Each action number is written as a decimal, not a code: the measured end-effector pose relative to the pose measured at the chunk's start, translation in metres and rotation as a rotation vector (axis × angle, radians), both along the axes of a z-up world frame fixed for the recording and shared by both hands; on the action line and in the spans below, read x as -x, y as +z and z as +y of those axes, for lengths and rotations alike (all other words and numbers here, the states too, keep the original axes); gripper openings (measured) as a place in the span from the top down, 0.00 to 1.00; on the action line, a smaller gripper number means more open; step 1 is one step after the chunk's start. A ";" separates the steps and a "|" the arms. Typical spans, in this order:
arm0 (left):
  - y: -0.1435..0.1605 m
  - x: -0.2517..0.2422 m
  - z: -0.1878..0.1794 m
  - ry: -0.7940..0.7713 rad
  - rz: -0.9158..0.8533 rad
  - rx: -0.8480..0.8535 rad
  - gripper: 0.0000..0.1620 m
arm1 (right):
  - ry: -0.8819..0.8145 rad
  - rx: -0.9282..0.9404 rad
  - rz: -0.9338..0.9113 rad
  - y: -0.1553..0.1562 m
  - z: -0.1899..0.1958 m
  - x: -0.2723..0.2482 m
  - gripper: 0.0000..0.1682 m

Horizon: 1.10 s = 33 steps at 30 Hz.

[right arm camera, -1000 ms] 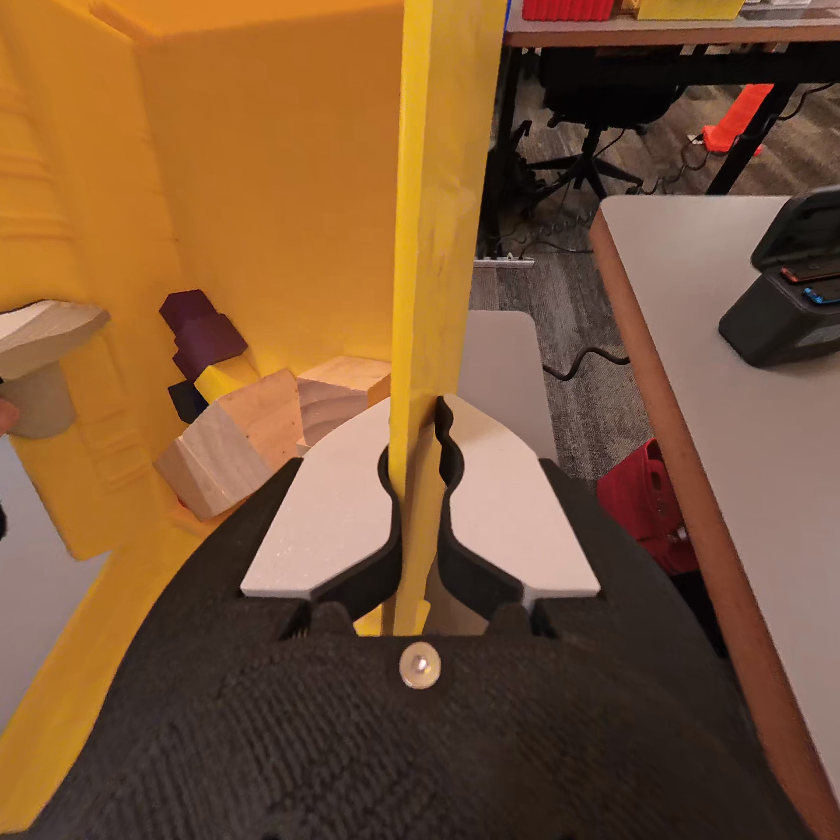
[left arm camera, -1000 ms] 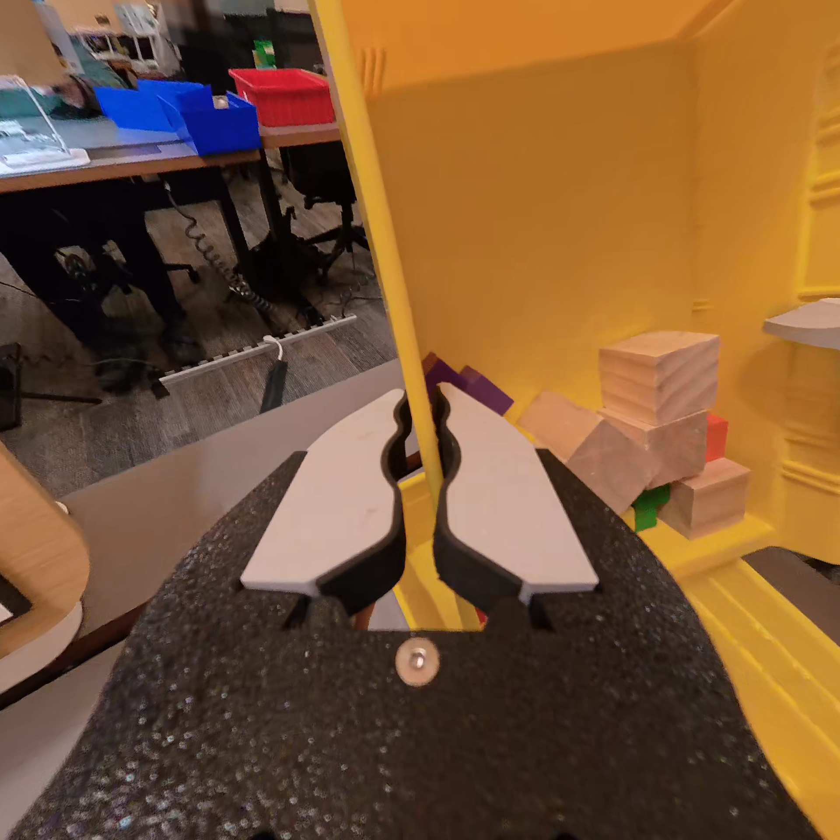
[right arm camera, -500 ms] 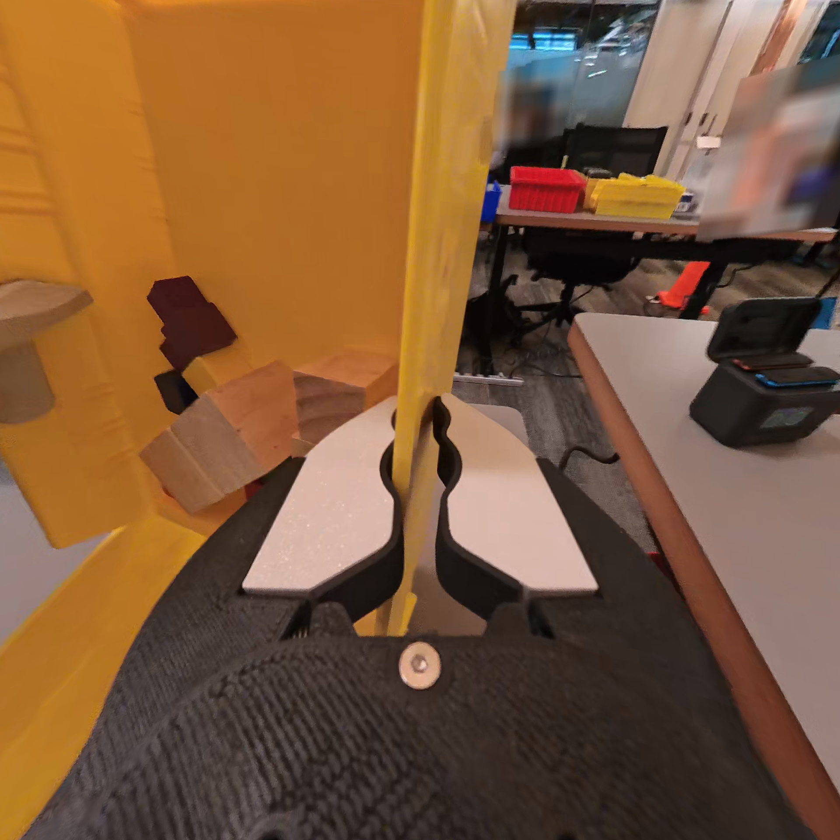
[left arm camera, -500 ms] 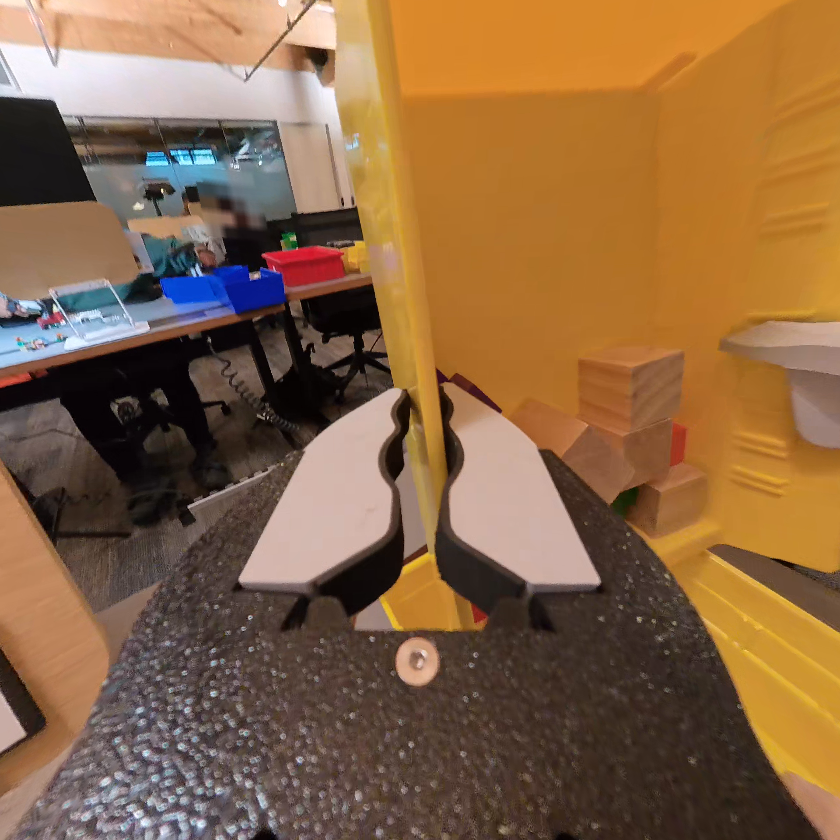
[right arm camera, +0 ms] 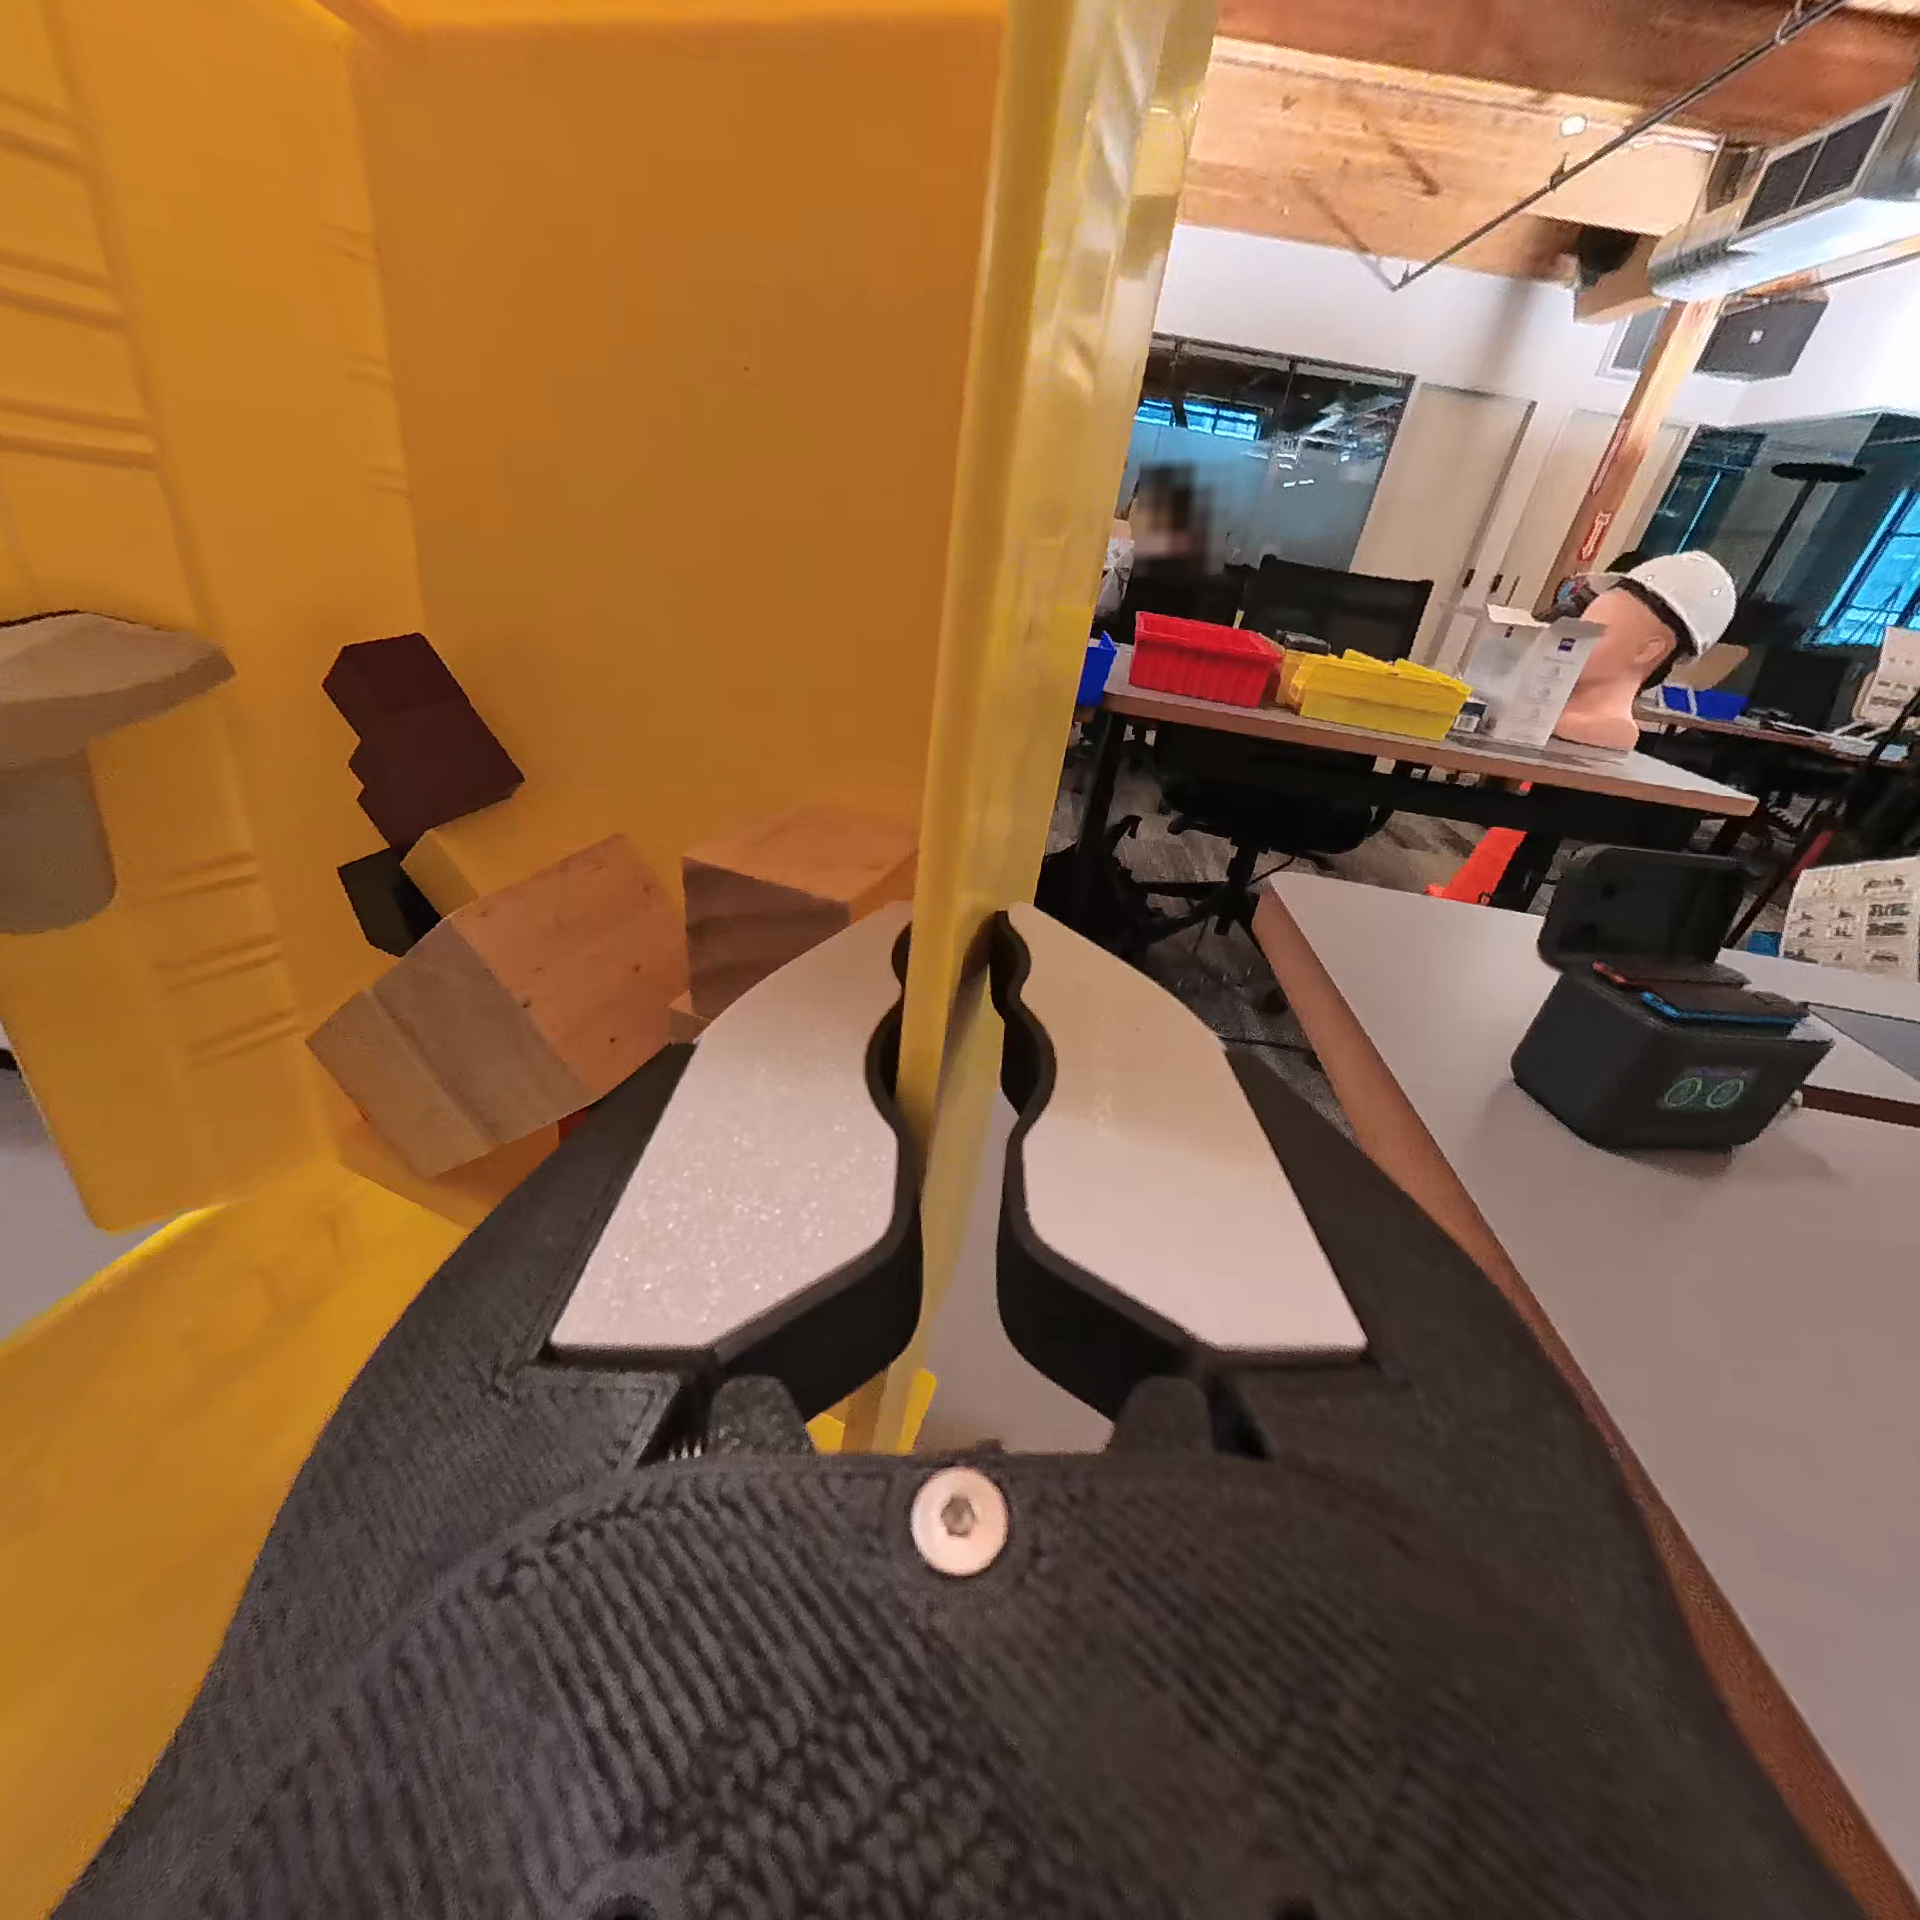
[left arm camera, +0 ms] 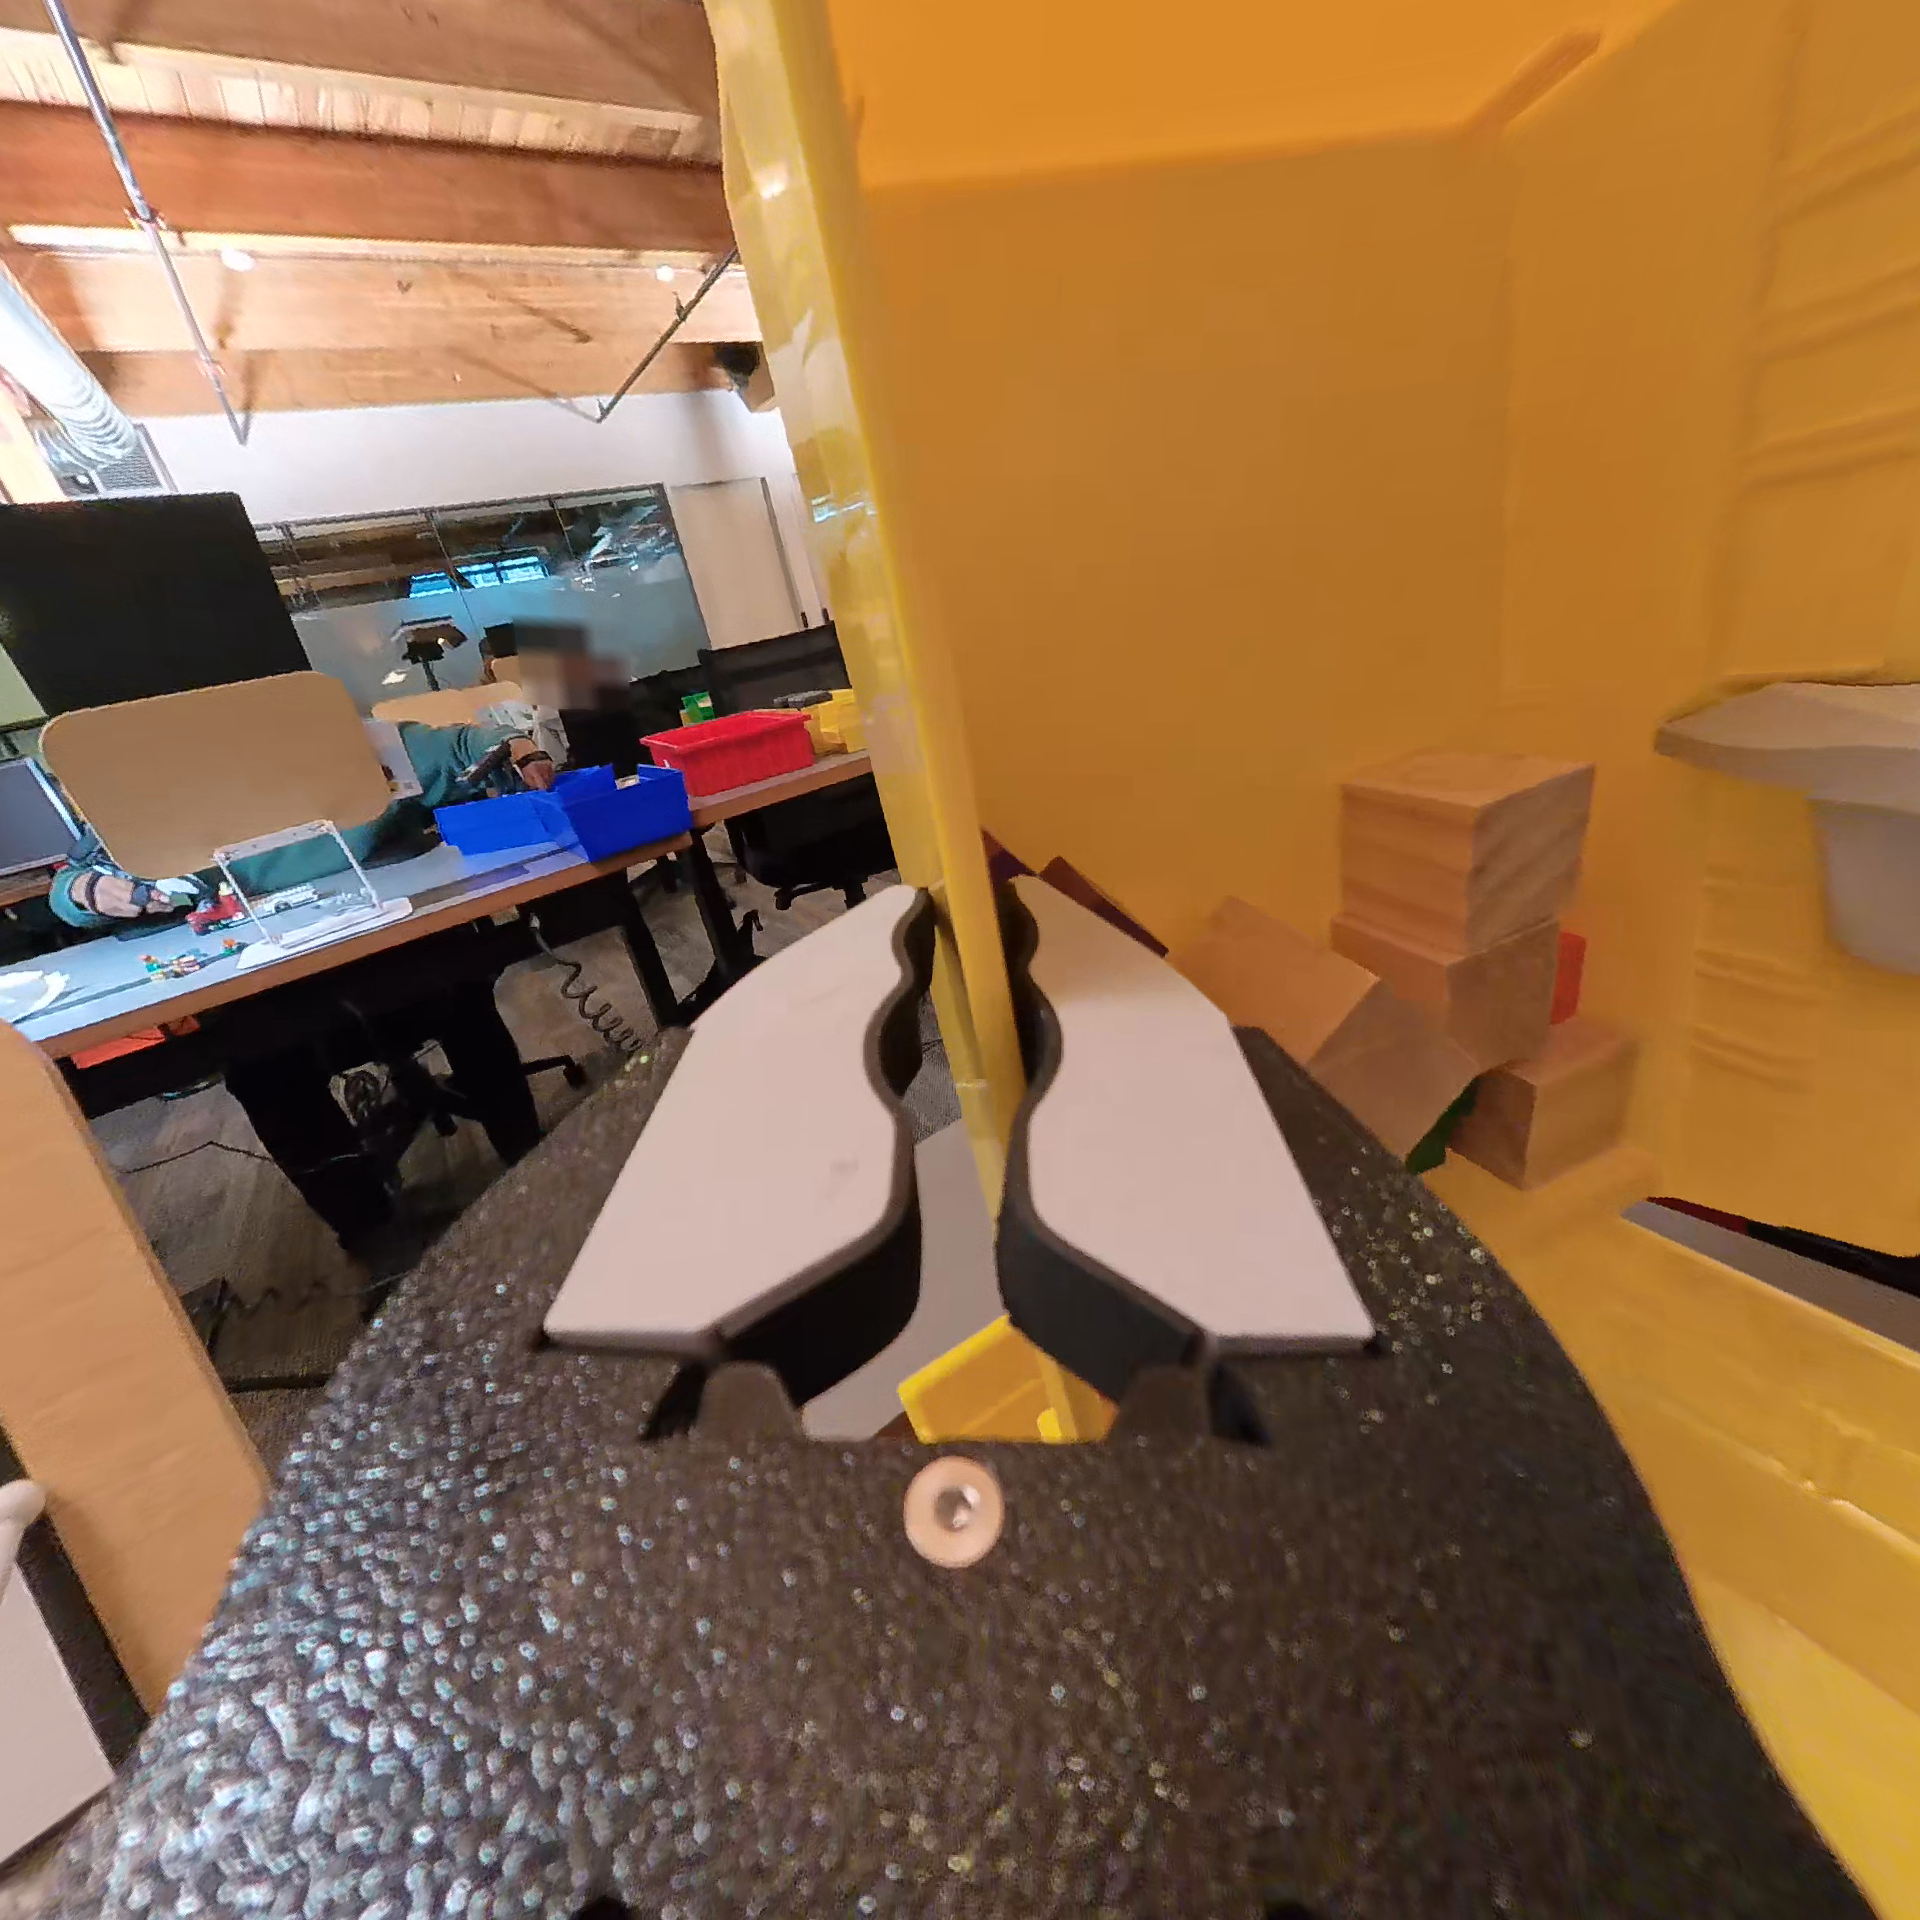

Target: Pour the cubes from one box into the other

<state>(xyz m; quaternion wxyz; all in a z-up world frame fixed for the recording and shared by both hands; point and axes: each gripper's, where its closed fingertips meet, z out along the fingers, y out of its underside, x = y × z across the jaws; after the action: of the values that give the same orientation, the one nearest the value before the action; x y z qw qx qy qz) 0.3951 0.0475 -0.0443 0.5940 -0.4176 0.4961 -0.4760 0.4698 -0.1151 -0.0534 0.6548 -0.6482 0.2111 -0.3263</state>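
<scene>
A yellow plastic box [left arm camera: 1195, 520] is held up between both grippers and tipped. My left gripper [left arm camera: 968, 914] is shut on its left side wall. My right gripper [right arm camera: 951, 930] is shut on its right side wall [right arm camera: 1039, 520]. Inside, several wooden cubes [left arm camera: 1460, 842] and smaller purple, red and green ones lie piled against the box's far end; they also show in the right wrist view [right arm camera: 530, 987] with dark purple cubes [right arm camera: 416, 738]. Each view shows the other gripper's finger on the opposite wall. The second box is not in view.
A grey table with a brown edge [right arm camera: 1662, 1247] lies to the right with a black device [right arm camera: 1662, 1049] on it. Farther off stand desks with red [left arm camera: 727, 748], blue [left arm camera: 613, 810] and yellow [right arm camera: 1371, 691] bins, chairs and a seated person. A wooden panel [left arm camera: 94, 1351] is at the left.
Both grippers have tilted upward with the box, so the views now show the room and ceiling instead of the floor. The cubes stay piled at the box's far end.
</scene>
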 end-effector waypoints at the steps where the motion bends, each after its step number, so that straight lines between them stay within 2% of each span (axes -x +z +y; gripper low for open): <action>1: -0.003 0.000 0.000 0.001 -0.001 -0.002 0.93 | -0.001 -0.005 0.001 -0.002 0.000 0.000 0.94; 8: -0.009 0.002 -0.005 0.001 -0.028 -0.018 0.92 | -0.006 -0.051 -0.020 -0.006 -0.001 -0.004 0.95; 13: -0.003 0.001 -0.006 -0.007 -0.030 -0.035 0.91 | 0.001 -0.025 -0.031 -0.004 0.000 -0.008 0.94; 19: 0.009 0.008 -0.009 -0.009 -0.060 -0.056 0.90 | 0.013 -0.083 -0.045 0.005 0.002 -0.009 0.95; 23: 0.006 0.009 -0.006 0.000 -0.043 -0.046 0.90 | 0.016 -0.110 -0.032 0.006 0.006 -0.009 0.96; 33: 0.000 0.005 -0.001 0.034 -0.028 -0.055 0.90 | -0.016 -0.106 0.018 -0.006 0.013 -0.017 0.97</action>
<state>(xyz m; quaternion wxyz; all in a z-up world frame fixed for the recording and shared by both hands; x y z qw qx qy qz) 0.3901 0.0462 -0.0442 0.6201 -0.4026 0.4934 -0.4581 0.4866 -0.1025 -0.0594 0.6835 -0.6139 0.2394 -0.3140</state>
